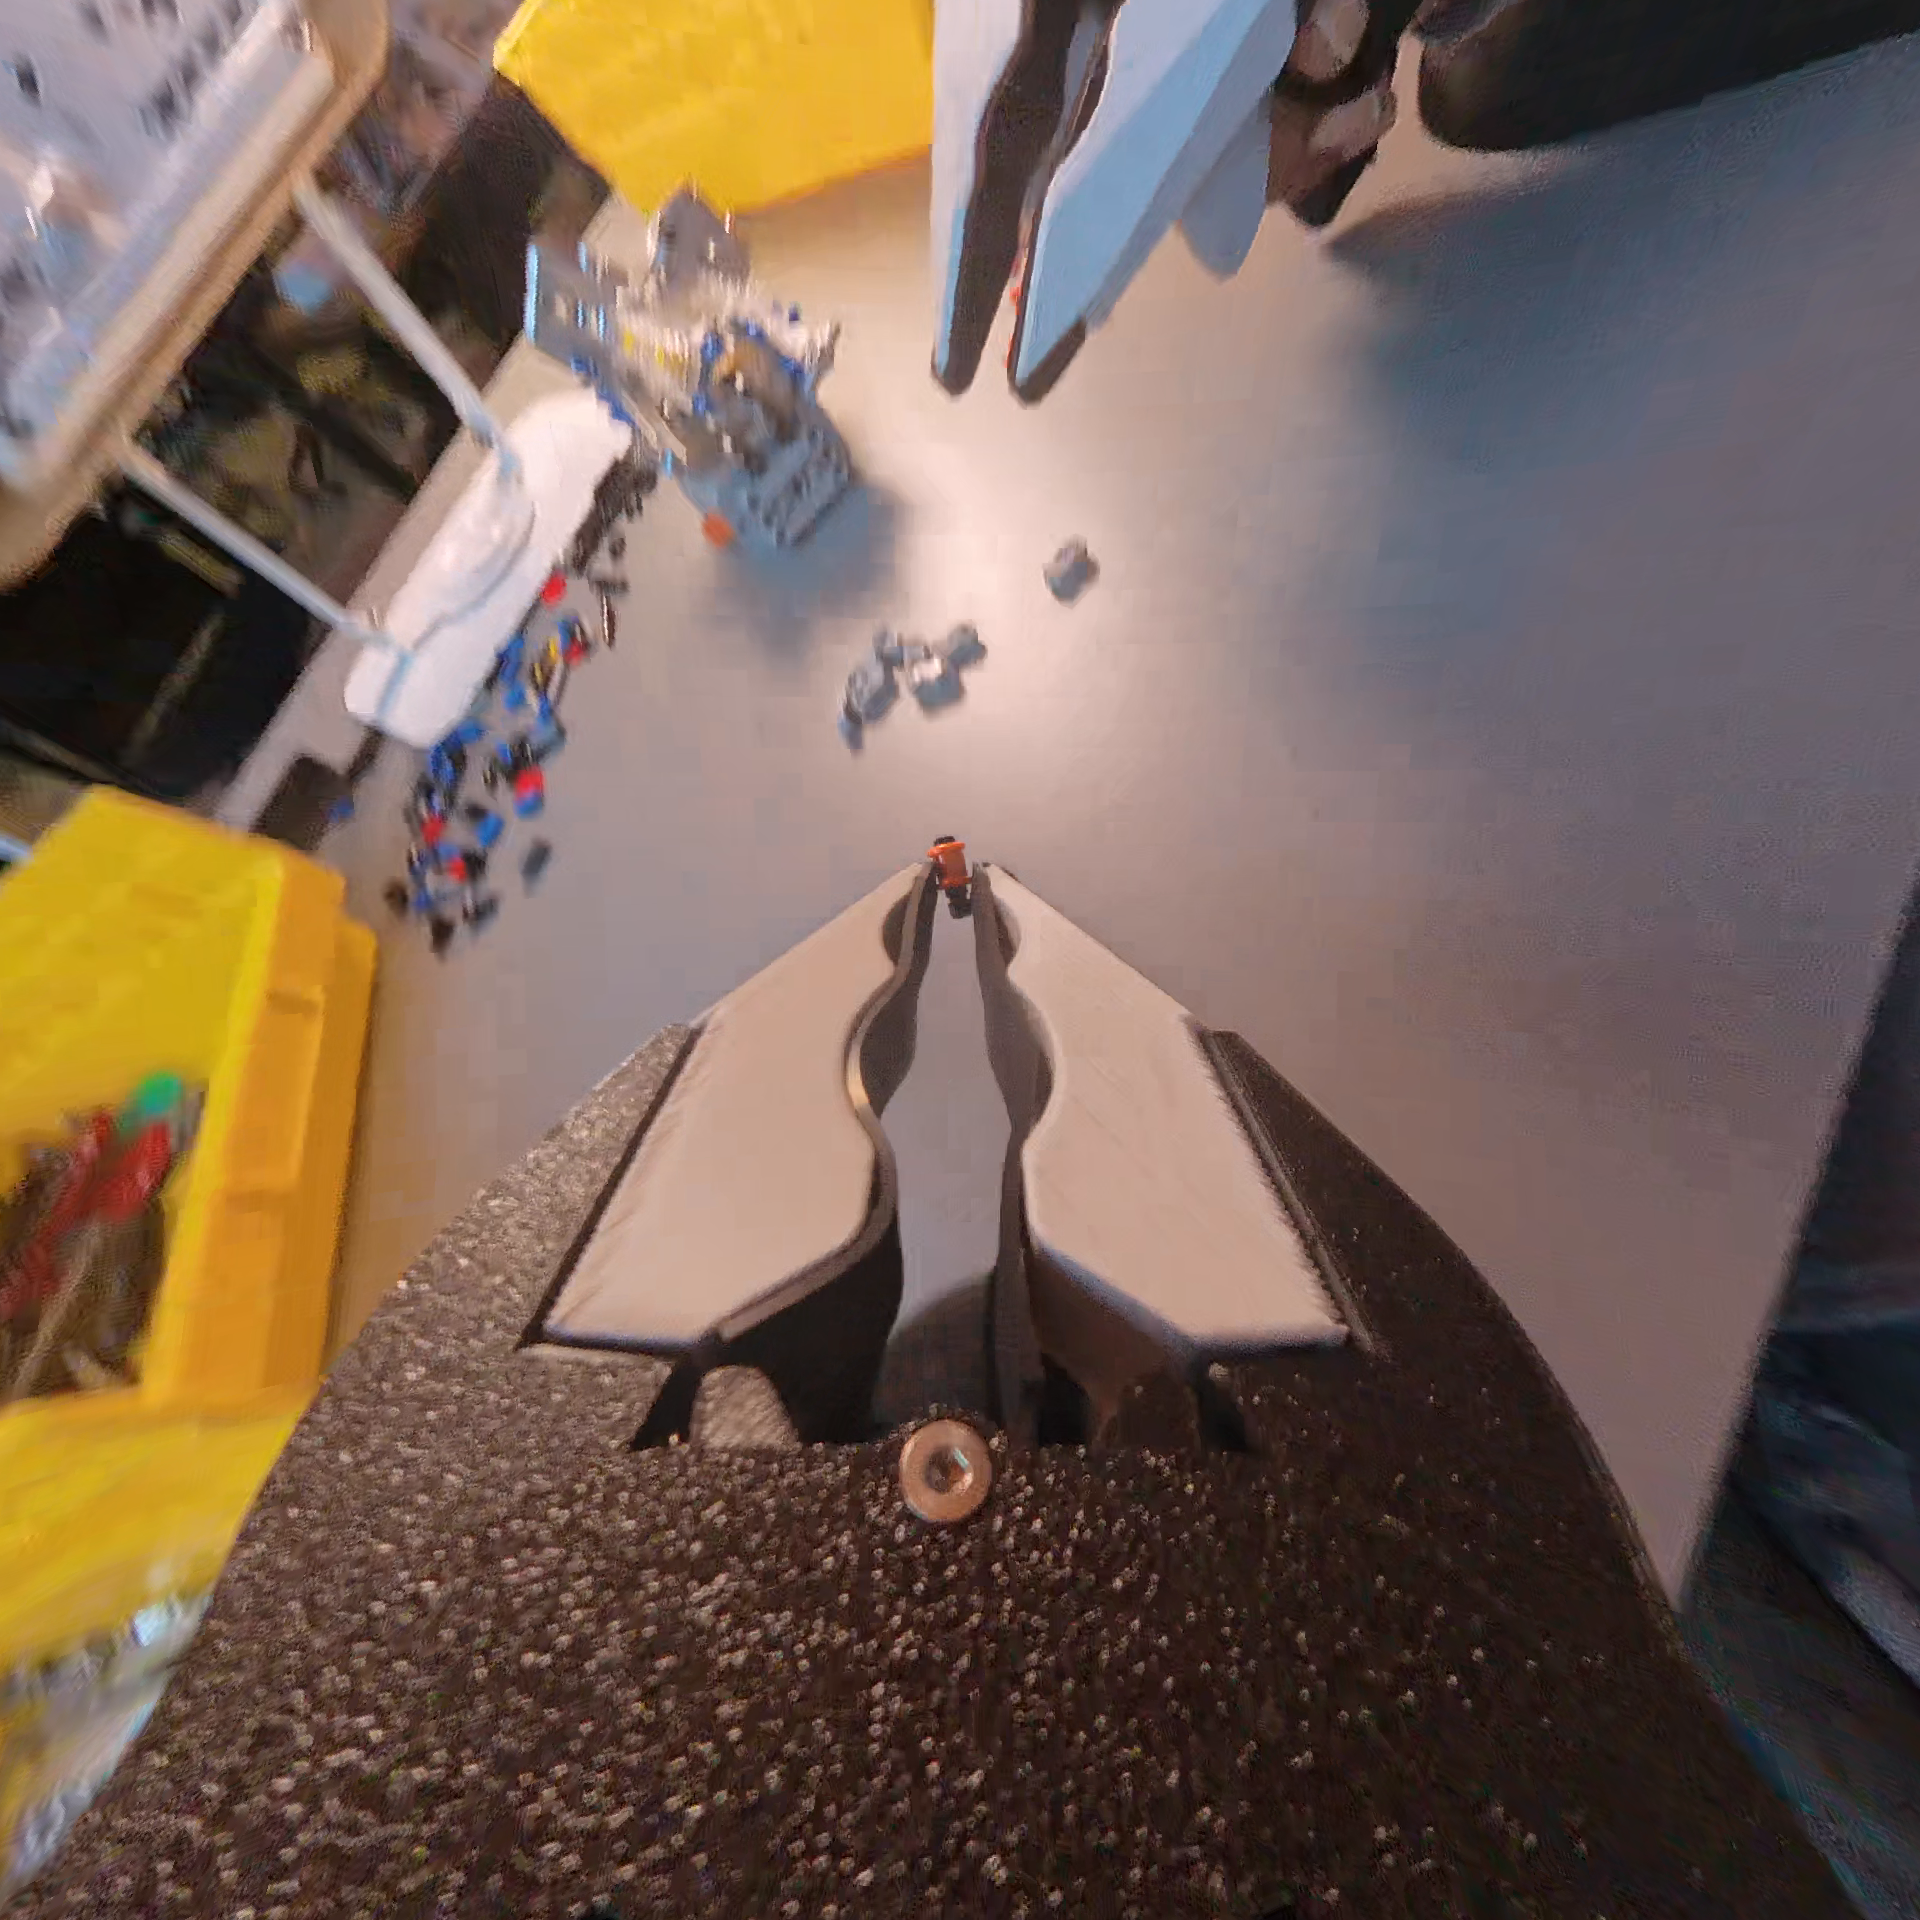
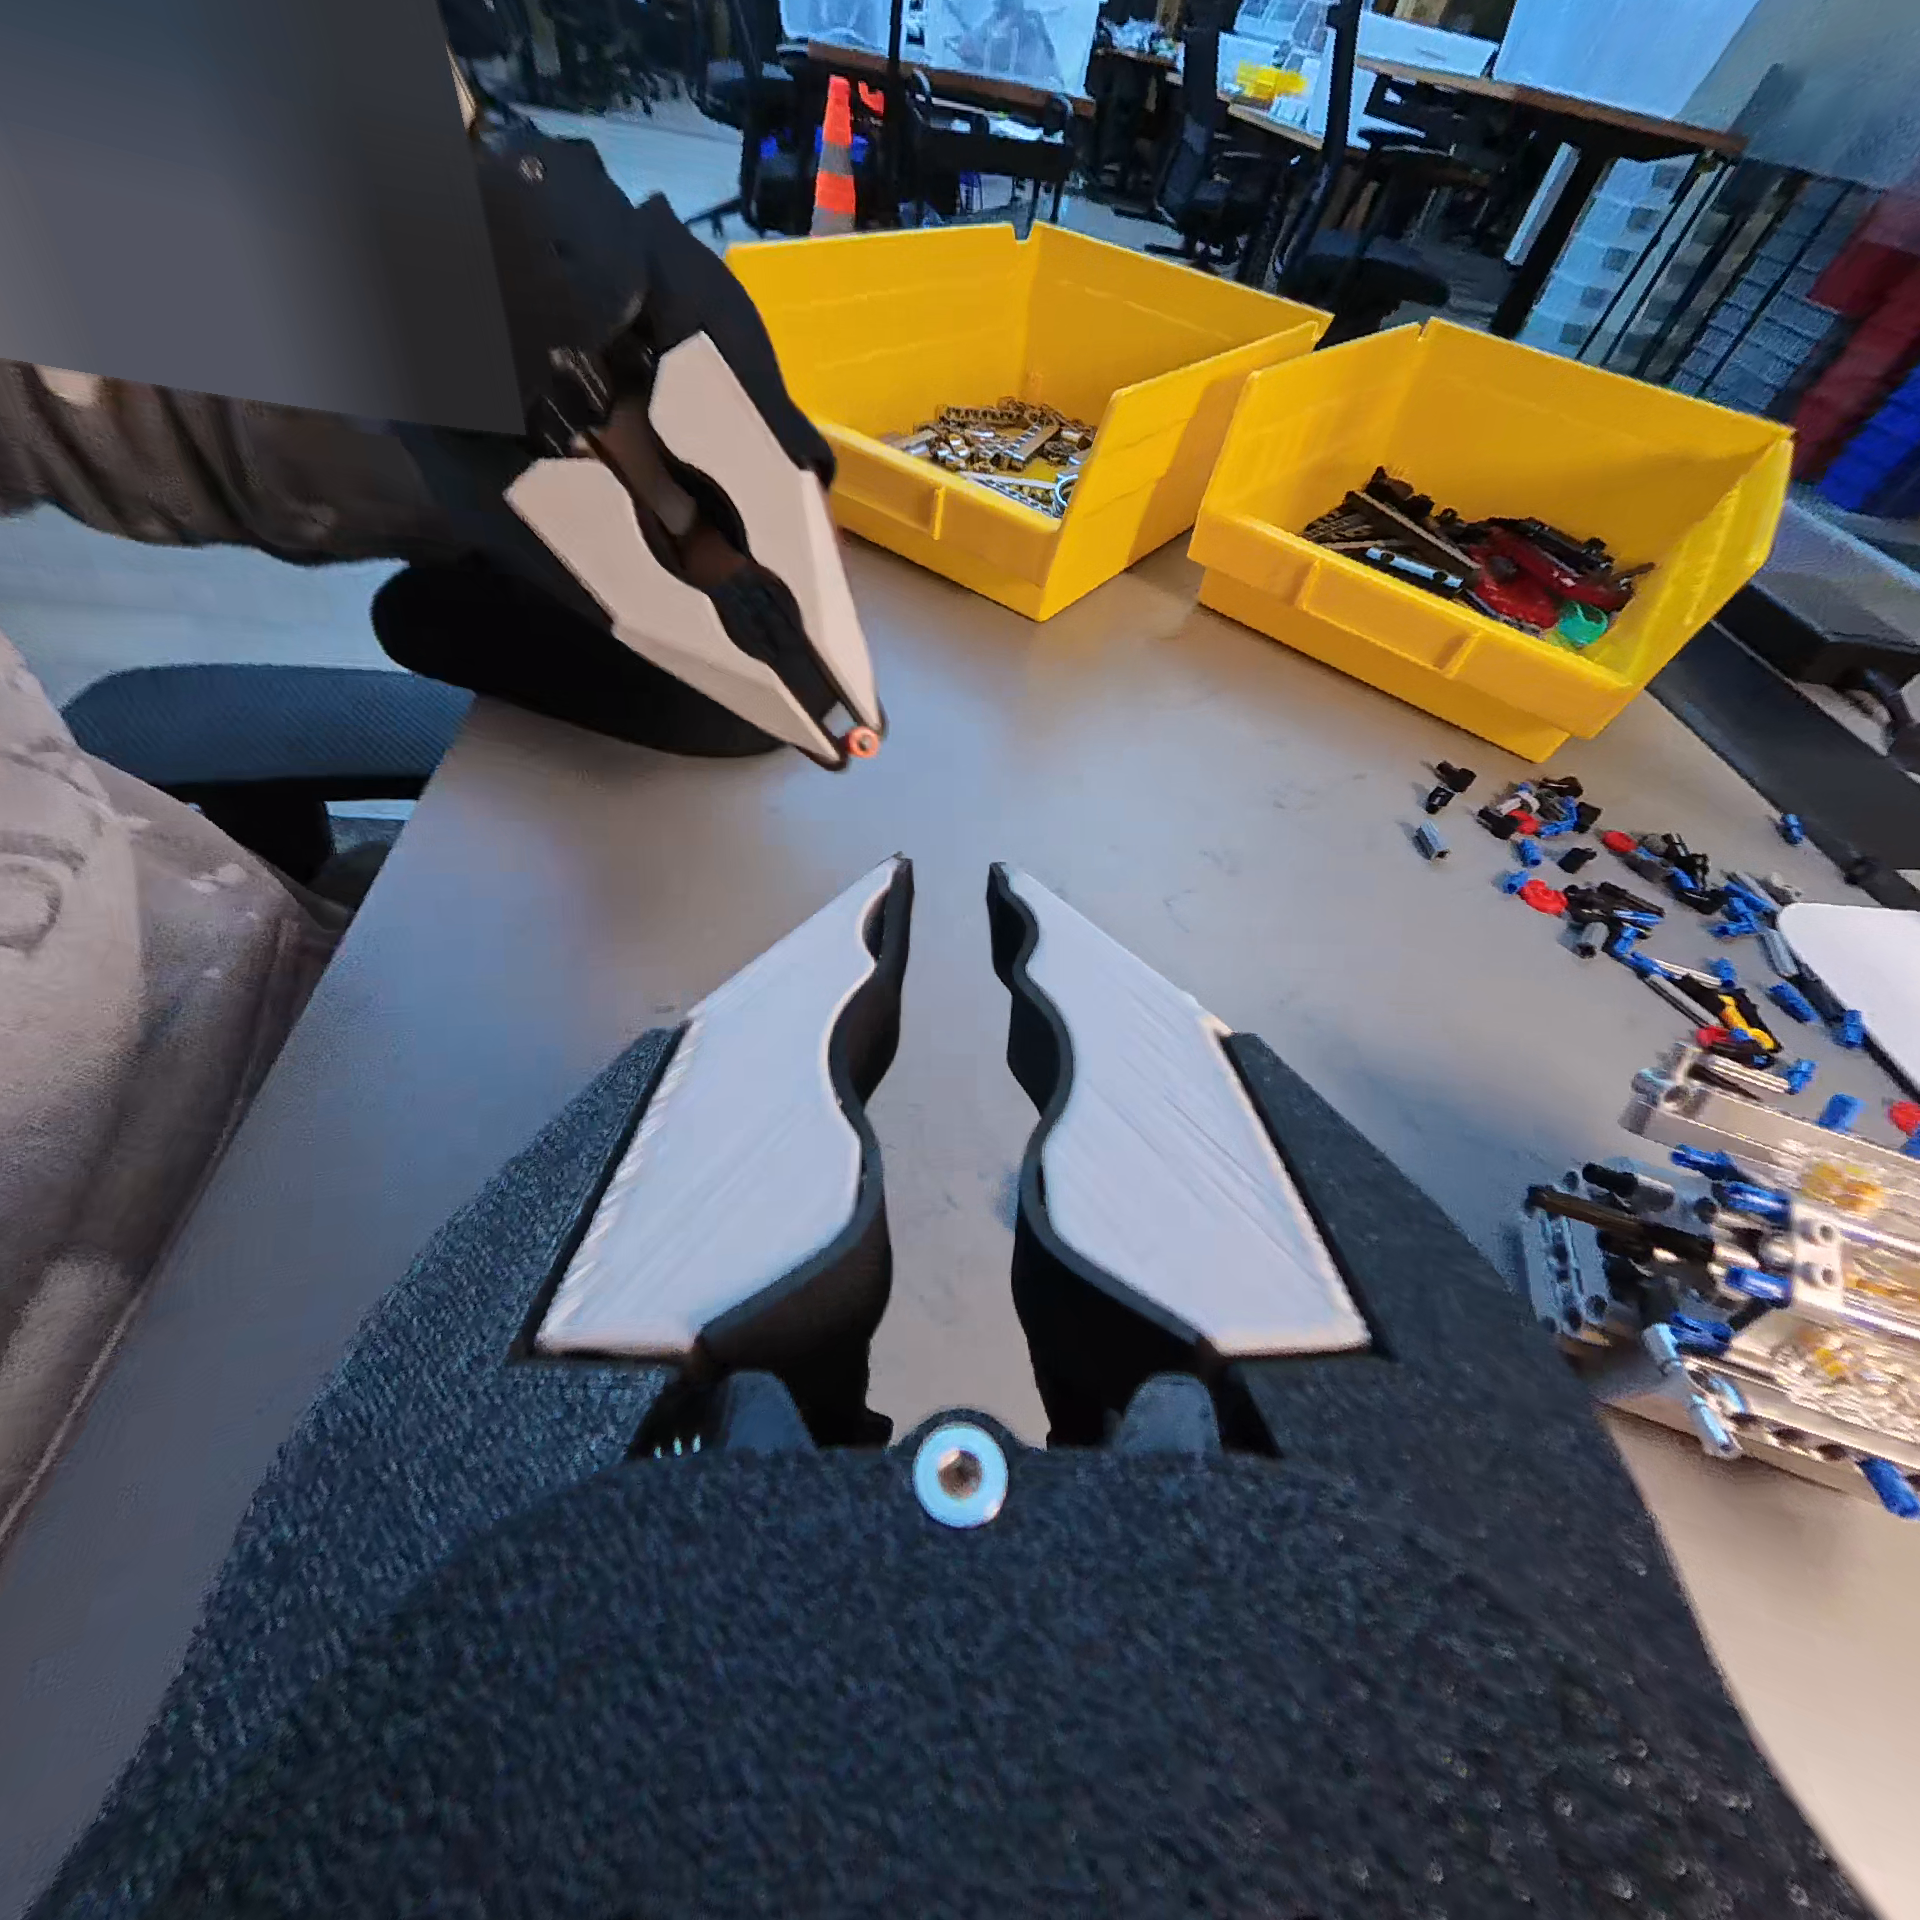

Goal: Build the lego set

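Grey table carries two yellow bins of parts, a half-built block model and scattered small pieces. Right gripper: jaws narrowly parted, empty, above bare tabletop. Left gripper: jaws clamped on a small orange ring, raised off the table

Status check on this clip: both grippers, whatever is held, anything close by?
Left gripper shut on small orange piece. Right gripper open, empty, above table. Loose pieces off to its right.
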The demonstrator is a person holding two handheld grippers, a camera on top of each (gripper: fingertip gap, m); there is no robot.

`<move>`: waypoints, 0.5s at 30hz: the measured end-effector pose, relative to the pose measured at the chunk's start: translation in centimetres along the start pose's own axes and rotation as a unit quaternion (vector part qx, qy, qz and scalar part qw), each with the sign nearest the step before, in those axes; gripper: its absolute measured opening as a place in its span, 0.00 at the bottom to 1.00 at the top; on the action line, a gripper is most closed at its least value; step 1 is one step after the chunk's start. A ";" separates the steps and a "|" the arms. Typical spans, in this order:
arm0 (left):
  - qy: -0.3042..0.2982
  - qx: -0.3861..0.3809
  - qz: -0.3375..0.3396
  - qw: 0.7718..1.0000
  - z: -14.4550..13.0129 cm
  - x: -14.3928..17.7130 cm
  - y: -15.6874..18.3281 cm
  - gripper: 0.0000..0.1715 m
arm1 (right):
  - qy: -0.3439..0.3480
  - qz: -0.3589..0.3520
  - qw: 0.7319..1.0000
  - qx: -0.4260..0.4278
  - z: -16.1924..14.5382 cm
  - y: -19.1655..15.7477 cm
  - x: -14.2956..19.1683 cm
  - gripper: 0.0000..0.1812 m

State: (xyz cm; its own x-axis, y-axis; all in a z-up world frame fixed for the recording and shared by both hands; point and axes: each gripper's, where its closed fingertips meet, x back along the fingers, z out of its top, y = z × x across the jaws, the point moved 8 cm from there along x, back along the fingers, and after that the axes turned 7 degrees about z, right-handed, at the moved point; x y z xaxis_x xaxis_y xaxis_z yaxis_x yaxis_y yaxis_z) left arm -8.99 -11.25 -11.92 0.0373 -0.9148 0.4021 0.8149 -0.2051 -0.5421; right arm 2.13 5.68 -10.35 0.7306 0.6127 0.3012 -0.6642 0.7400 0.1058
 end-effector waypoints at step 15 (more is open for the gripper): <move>0.164 -0.166 0.016 0.972 6.1 -9.5 -1.5 0.03 | 0.017 -0.067 0.989 -0.131 -0.8 3.6 2.6 0.04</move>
State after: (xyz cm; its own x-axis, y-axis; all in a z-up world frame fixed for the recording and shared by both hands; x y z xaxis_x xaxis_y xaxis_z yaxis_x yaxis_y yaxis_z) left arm -7.05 -0.09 -10.44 -0.1725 -0.9730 0.1536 0.5825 -0.2265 -0.7806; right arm 1.74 10.19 -9.90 0.8179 0.5094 0.2676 -0.5002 0.8593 -0.1069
